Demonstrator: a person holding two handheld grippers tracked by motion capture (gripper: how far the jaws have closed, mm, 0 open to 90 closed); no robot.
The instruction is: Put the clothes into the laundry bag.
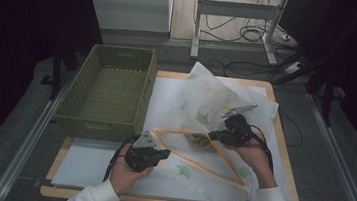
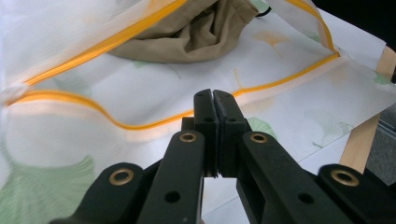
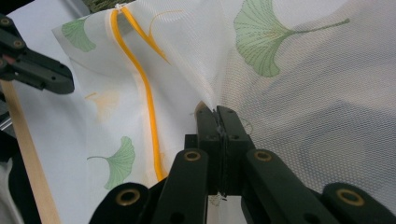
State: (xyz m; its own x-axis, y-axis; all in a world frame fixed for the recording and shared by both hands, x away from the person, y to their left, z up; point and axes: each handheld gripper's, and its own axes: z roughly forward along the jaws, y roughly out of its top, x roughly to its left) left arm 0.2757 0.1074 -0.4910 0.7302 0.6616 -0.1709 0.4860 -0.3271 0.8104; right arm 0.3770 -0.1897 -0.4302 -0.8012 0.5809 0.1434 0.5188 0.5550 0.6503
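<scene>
We hold the mesh laundry bag (image 1: pixel 213 134) open on the table, and its upper flap is pinched tight in our right gripper (image 1: pixel 211 134), which lifts that netting up and back to make a tent. Our left gripper (image 1: pixel 167 154) hangs clenched on nothing just off the bag's near-left corner, jaws pressed flat together and pointing across at the mouth. The orange zipper (image 2: pixel 116 123) runs in a long V from that corner away toward the right, so the opening's long axis lies straight ahead of the left gripper's jaws. Inside, just past the zipper, sits a bundled tan cloth (image 2: pixel 187 35); our left hand is the free one and faces it. Beneath is a pale mat (image 1: pixel 89 164) on a wooden table (image 1: pixel 285 162), a green woven basket (image 1: pixel 109 91) to the left, dim room and cables beyond.
</scene>
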